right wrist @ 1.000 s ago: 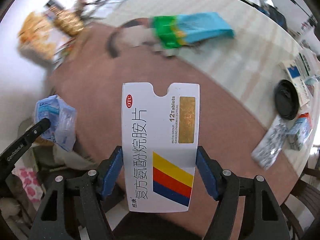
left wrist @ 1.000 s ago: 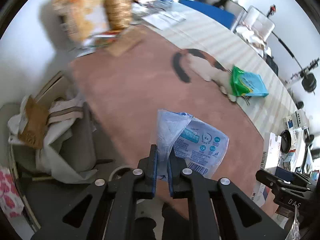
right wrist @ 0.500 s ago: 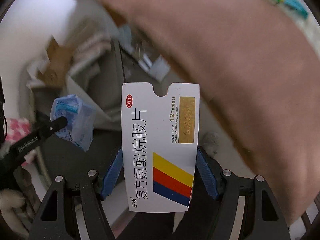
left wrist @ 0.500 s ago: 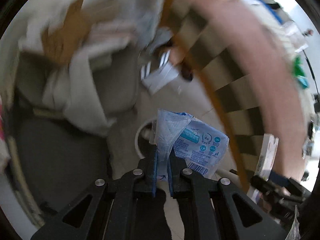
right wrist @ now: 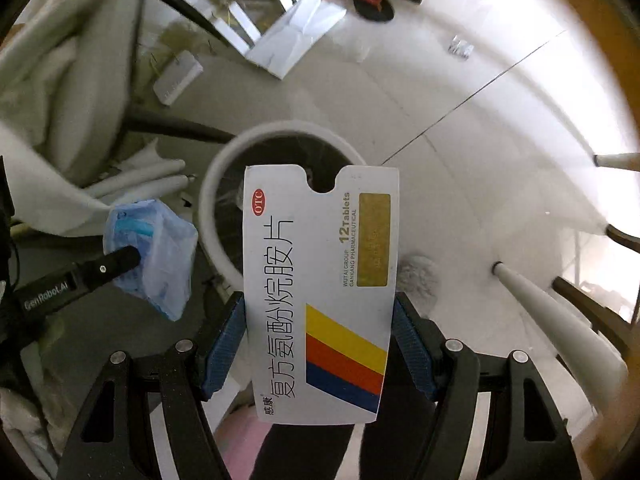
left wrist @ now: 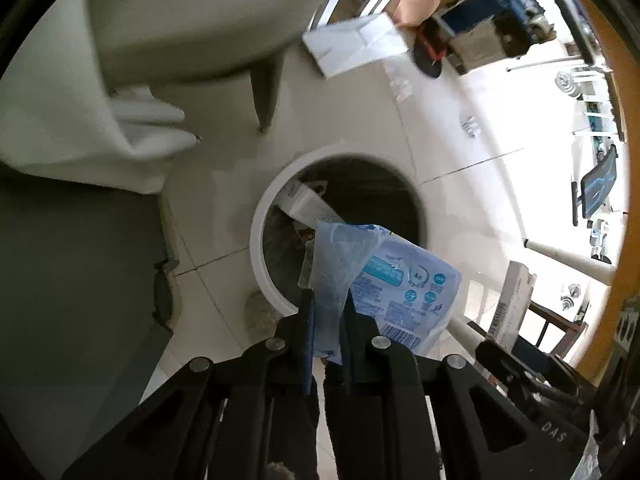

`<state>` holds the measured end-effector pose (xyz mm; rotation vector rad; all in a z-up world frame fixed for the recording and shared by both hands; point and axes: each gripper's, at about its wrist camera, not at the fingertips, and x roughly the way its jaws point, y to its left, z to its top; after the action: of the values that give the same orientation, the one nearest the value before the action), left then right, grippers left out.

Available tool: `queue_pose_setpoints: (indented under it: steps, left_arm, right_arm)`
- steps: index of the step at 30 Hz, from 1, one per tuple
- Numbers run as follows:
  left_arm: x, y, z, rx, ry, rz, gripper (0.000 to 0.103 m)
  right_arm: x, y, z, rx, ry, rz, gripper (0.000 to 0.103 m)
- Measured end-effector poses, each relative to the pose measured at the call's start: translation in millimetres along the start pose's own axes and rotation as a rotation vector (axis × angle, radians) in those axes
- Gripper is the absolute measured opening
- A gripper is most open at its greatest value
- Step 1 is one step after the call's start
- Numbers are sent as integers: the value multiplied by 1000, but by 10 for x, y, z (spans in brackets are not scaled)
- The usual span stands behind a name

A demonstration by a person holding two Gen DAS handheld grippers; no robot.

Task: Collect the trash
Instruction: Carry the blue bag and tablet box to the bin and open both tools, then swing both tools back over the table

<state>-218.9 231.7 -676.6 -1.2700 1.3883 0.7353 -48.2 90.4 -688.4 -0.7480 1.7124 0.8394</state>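
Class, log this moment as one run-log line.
left gripper: opening, blue wrapper between pads | right gripper: shut on medicine box | both over white bin

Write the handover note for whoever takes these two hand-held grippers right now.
Left hand-held gripper: jaws have just been opening a little; the blue plastic wrapper is between them, above the near rim of the white trash bin. Whether the pads are pressing on it is hard to tell.
Right hand-held gripper: shut on the white tablet box, held over the bin's near rim.
Bin: on the tiled floor beside a chair, some trash already inside.
Done: both pieces brought to the bin.
Left: drop the wrapper, then the box, into the bin; loose scraps on the floor may need collecting too.
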Motion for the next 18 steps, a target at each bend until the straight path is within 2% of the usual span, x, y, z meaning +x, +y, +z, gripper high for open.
queue_pose_setpoints:
  steps: [2, 3, 4, 7, 9, 14, 18]
  left_arm:
    - [154, 11, 6, -3, 11, 0, 40]
    - [218, 12, 22, -3, 9, 3, 68]
    - [266, 19, 33, -1, 4, 17, 87]
    - [282, 99, -21, 7, -17, 54, 91]
    - [275, 142, -66, 15, -21, 95, 100]
    - [94, 185, -130, 44, -100, 192, 101]
    - [-146, 157, -209, 59, -167, 254, 101]
  right_arm:
    - [257, -40, 87, -2, 19, 33, 74]
    - [369, -45, 149, -3, 25, 43, 74]
    - [446, -63, 182, 0, 22, 50, 74]
    - [591, -90, 235, -7, 29, 67, 76]
    - [660, -107, 235, -3, 27, 65, 103]
    - [605, -38, 247, -13, -3, 40, 103]
    - [466, 37, 214, -29, -32, -34, 103]
